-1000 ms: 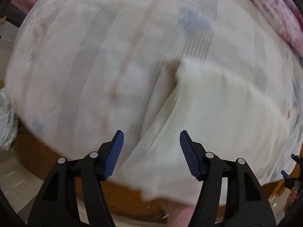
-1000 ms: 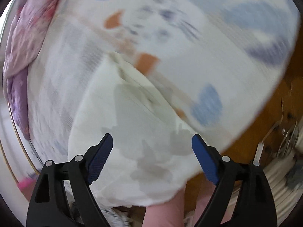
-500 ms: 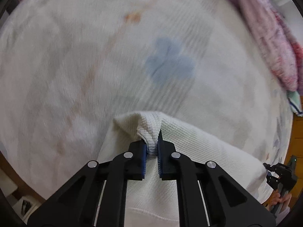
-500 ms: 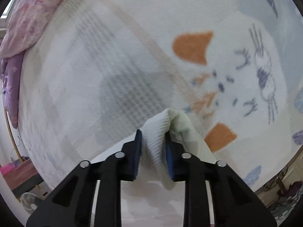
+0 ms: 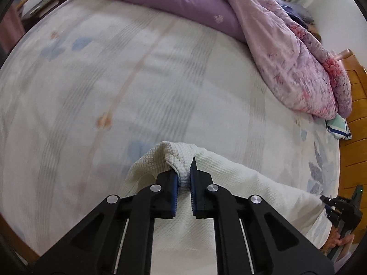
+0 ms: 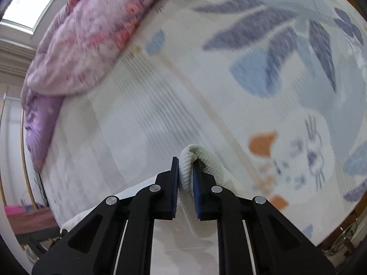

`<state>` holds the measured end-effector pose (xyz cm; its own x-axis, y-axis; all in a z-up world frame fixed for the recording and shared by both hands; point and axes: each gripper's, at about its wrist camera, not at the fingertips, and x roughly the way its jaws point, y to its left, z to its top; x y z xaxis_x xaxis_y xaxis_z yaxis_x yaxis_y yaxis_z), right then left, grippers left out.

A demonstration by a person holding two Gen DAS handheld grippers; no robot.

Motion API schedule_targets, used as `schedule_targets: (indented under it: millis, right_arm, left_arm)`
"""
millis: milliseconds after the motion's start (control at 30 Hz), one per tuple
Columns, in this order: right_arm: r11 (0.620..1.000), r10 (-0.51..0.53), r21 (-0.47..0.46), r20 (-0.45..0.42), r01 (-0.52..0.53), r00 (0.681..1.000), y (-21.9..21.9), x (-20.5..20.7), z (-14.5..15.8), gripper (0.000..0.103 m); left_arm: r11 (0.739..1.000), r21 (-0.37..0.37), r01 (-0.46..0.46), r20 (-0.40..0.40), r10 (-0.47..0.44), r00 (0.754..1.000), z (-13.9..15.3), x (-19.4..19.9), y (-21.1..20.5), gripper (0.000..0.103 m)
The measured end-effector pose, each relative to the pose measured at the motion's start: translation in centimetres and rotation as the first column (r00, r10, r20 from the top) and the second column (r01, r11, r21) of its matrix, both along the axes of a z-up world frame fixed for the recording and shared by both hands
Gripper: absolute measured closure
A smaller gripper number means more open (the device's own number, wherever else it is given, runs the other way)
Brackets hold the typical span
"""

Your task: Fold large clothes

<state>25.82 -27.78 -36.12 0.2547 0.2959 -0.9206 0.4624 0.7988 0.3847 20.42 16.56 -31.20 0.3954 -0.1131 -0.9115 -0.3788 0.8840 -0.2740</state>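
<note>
A white waffle-knit garment (image 5: 240, 181) lies on the bed's printed sheet (image 5: 160, 80). My left gripper (image 5: 183, 174) is shut on a bunched corner of the garment, lifted a little off the sheet. My right gripper (image 6: 185, 171) is shut on another bunched corner of the same garment (image 6: 206, 165). In the left wrist view the right gripper (image 5: 330, 206) shows at the far right edge, holding the garment's other end, with the cloth stretched between the two. The rest of the garment is hidden under the gripper bodies.
A purple and pink floral duvet (image 5: 286, 52) is heaped along the far side of the bed, also in the right wrist view (image 6: 87, 41). A wooden headboard (image 5: 353, 126) stands at the right. A small folded cloth (image 5: 338, 127) lies by it.
Both grippers went from open above the garment to shut on its corners a second ago. Since half a second ago both have lifted and carried the corners forward over the bed.
</note>
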Motion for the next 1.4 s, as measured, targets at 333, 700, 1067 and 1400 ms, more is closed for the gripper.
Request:
schedule_targets:
  millis: [333,700,1067,1400]
  right_arm:
    - [0.991,0.065,-0.112,-0.049,-0.07,0.997,2.2,6.4,-5.6,0.092]
    - [0.984,0.047,-0.165,-0.107,-0.064,0.993,1.6,5.6,-3.0,0.015]
    - [0.985,0.045,-0.149,-0.236,-0.082,0.971,1.2,-7.7,-0.9,0.012]
    - [0.993,-0.101,0.021,-0.347,0.115,0.933,0.8,-15.4,-7.8,0.019]
  left_arm:
    - [0.999,0.034,-0.001,-0.081,0.004,0.997,-8.3,5.5,0.8,0.094]
    - [0.98,0.167,0.106,-0.166,-0.078,0.983,-7.3,3.9,0.7,0.024]
    - [1.0,-0.017,0.004,-0.27,-0.008,0.963,-5.0,-8.4,-0.4,0.02]
    - [0.973,-0.142,-0.18,-0.388,0.113,0.915,-11.9,-13.7,-1.3,0.07]
